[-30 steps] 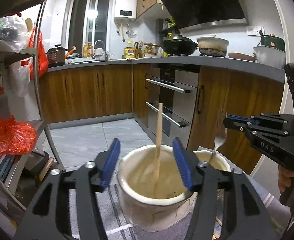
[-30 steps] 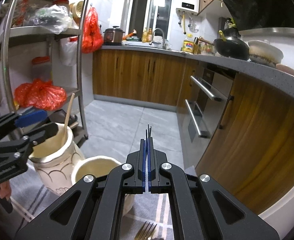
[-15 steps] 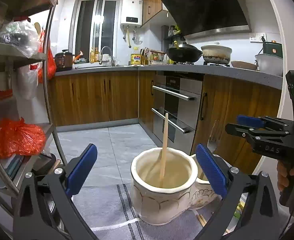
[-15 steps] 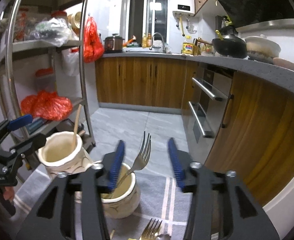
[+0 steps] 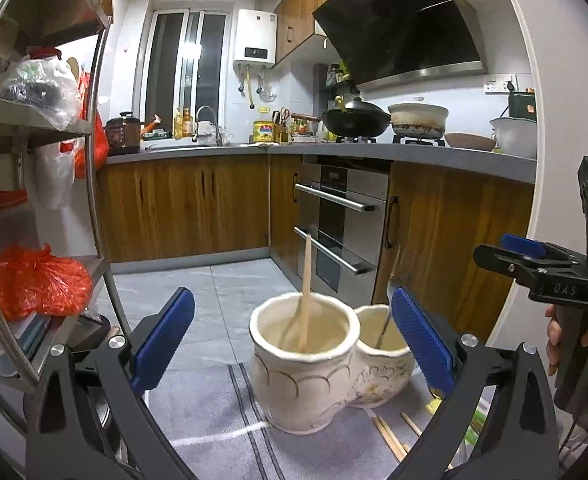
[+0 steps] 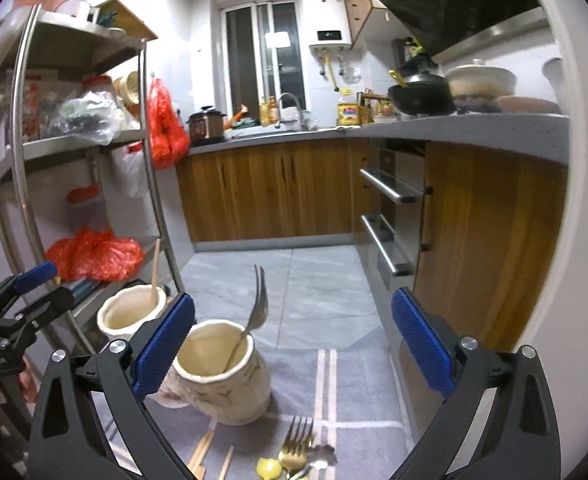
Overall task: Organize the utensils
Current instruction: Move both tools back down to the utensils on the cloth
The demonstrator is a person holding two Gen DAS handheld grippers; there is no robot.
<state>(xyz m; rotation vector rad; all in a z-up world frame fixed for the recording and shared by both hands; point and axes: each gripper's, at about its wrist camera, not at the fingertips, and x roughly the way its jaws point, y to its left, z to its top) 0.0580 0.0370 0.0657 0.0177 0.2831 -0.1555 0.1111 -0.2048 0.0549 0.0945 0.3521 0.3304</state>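
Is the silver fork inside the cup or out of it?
Inside. The silver fork leans in the cream cup, handle down, tines above the rim, with nothing gripping it.

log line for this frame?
left gripper: open, empty | right gripper: just opened, empty | fork: in pot

Two cream ceramic jars, the taller (image 5: 306, 364) and the shorter (image 6: 221, 372), look glazed and embossed. A pale wooden chopstick (image 5: 305, 292) stands in one, a shiny steel fork (image 6: 255, 312) in the other. The grey cloth mat (image 6: 334, 392) looks matt and woven; a gold-toned fork (image 6: 296, 444) gleams.
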